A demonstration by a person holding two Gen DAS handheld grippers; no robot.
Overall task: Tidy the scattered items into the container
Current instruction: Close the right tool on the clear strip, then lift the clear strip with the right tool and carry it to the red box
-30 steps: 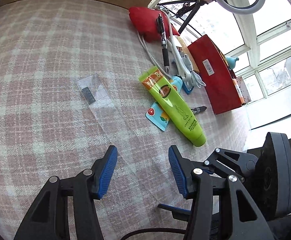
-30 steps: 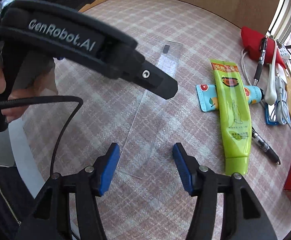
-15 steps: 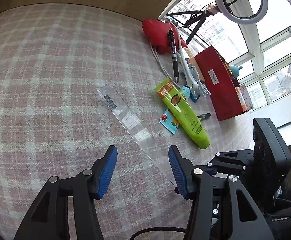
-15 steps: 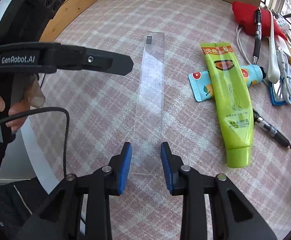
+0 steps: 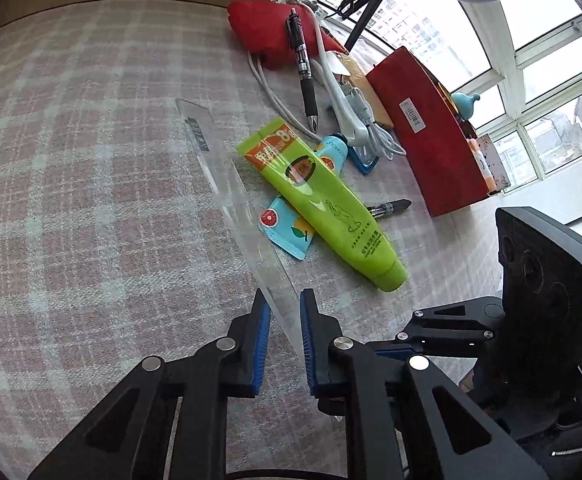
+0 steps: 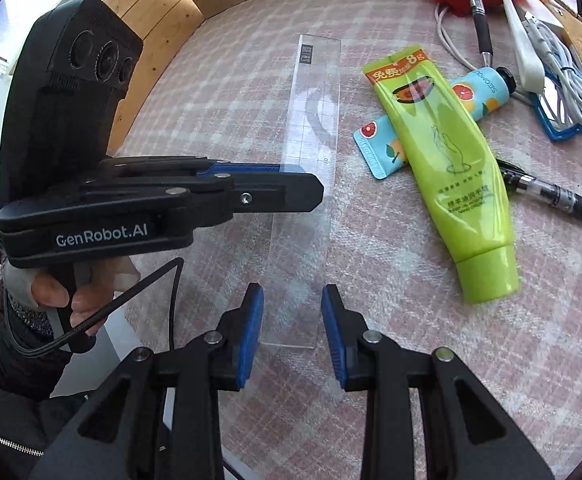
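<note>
We pinch the clear ruler (image 5: 227,196) edgewise, lower centre, with both grippers; the left gripper (image 5: 285,336) just closed; the right gripper's (image 6: 293,320) twist could snap it.

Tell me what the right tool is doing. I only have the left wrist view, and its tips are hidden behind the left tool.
Observer: The right tool straddles the near end of the transparent ruler, with a pad on each long edge.
Operator: Where along the ruler does the left tool bite?
Observer: The left tool, whose jaws have just been closing, comes in from the side and pinches one long edge about midway.
Operator: I see a black stub beyond the green tube. What is it?
Observer: A black pen with a clear barrel; it runs out from under the green tube.
</note>
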